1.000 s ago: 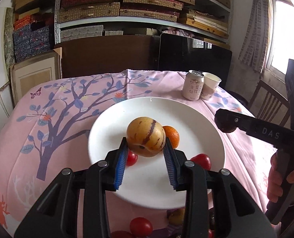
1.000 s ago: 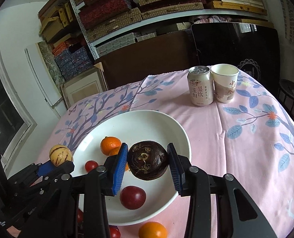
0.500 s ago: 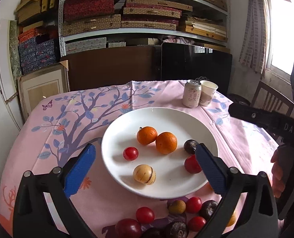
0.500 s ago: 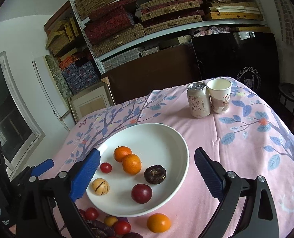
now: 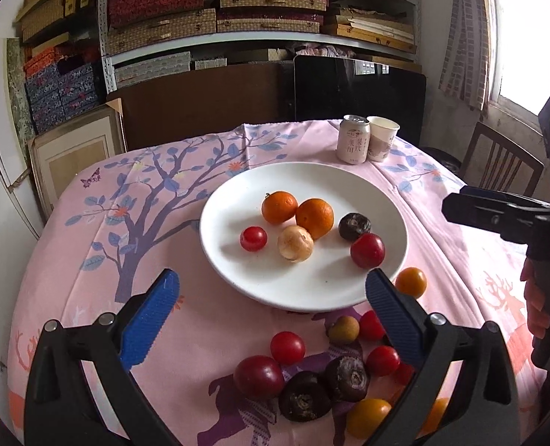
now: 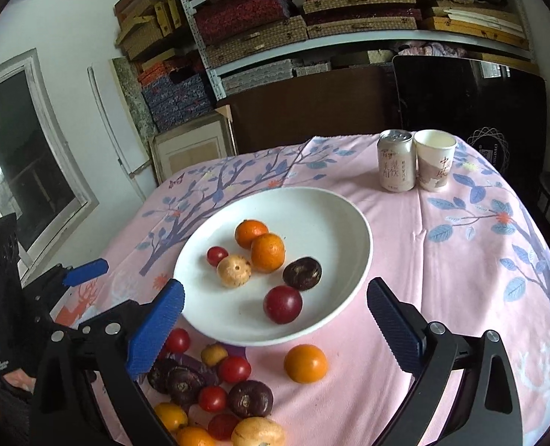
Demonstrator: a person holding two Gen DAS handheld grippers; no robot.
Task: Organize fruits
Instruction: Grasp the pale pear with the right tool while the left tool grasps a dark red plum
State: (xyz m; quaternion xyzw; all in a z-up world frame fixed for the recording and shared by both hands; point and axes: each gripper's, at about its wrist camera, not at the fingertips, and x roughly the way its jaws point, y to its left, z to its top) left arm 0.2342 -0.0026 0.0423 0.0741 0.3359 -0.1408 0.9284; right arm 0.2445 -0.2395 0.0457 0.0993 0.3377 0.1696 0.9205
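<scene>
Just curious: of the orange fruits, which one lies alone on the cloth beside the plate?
The orange fruit just off the white plate rim; two others sit inside it.

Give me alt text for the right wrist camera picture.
A white plate on a pink tablecloth holds six fruits, seen between the open right tool. More fruit lies loose in front; a can and paper cup stand behind.

The plate [image 5: 379, 200] was plain white. On it sat two orange mandarins [image 5: 279, 207], a tan striped melon [image 5: 295, 243], a dark purple fruit [image 5: 354, 226] at 3 o'clock and red tomatoes [image 5: 367, 250]. The cloth [image 5: 163, 200] on the counter was pink with a purple tree, blue leaves. The hand-held gripper pads [image 5: 149, 319] were blue.
</scene>
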